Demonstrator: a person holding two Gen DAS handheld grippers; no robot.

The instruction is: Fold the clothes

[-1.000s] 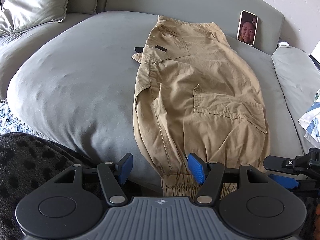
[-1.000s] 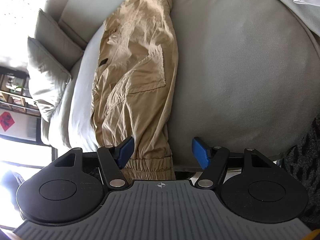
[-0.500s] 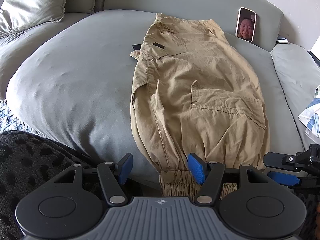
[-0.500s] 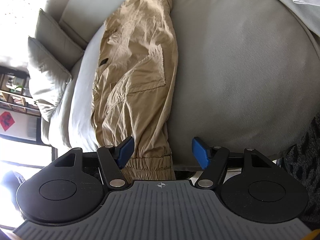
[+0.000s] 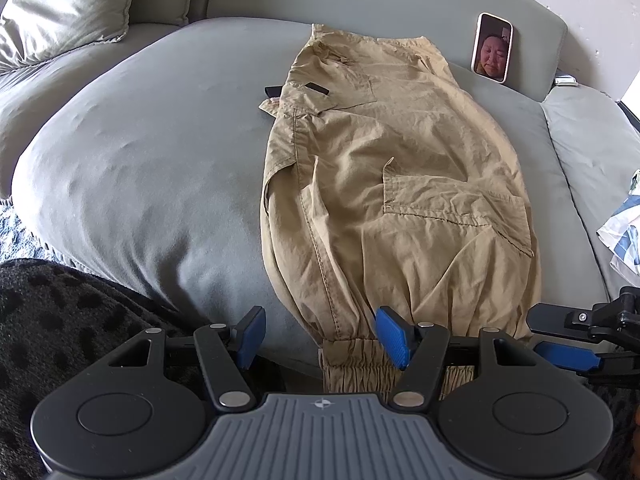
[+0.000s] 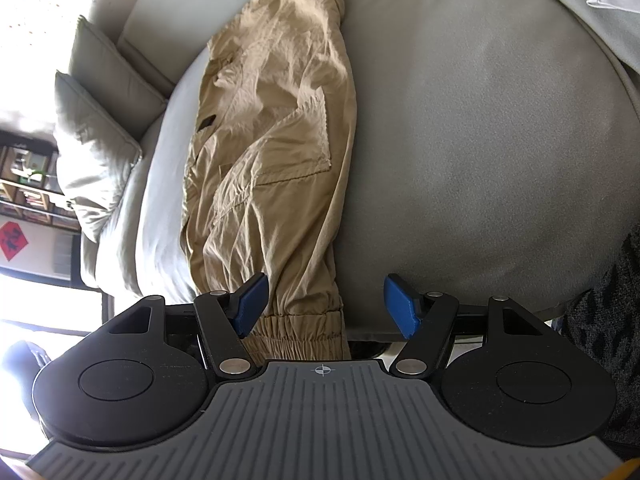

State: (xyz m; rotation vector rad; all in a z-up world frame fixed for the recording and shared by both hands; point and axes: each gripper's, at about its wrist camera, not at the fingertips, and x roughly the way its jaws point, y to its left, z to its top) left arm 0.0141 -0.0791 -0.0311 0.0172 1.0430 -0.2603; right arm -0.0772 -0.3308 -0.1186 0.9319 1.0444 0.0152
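Khaki cargo trousers (image 5: 392, 184) lie folded lengthwise on the grey sofa cushion (image 5: 152, 176), their elastic cuffs (image 5: 352, 364) hanging over the front edge. My left gripper (image 5: 322, 336) hovers open just before the cuffs, whose left part shows between its blue pads with no pad touching. My right gripper (image 5: 560, 336) shows at the right edge, beside the trousers' right hem. In the right wrist view the trousers (image 6: 276, 152) run away up the cushion. The right gripper (image 6: 326, 306) is open there, with the cuff (image 6: 300, 332) below, near its left pad.
A phone (image 5: 492, 47) leans on the sofa backrest behind the waistband. Pillows (image 5: 68, 4) sit at the far left. A blue-and-white cloth (image 5: 624, 232) lies on the right seat. A dark spotted rug (image 5: 52, 320) covers the floor. A small black object (image 5: 273, 90) lies by the waist.
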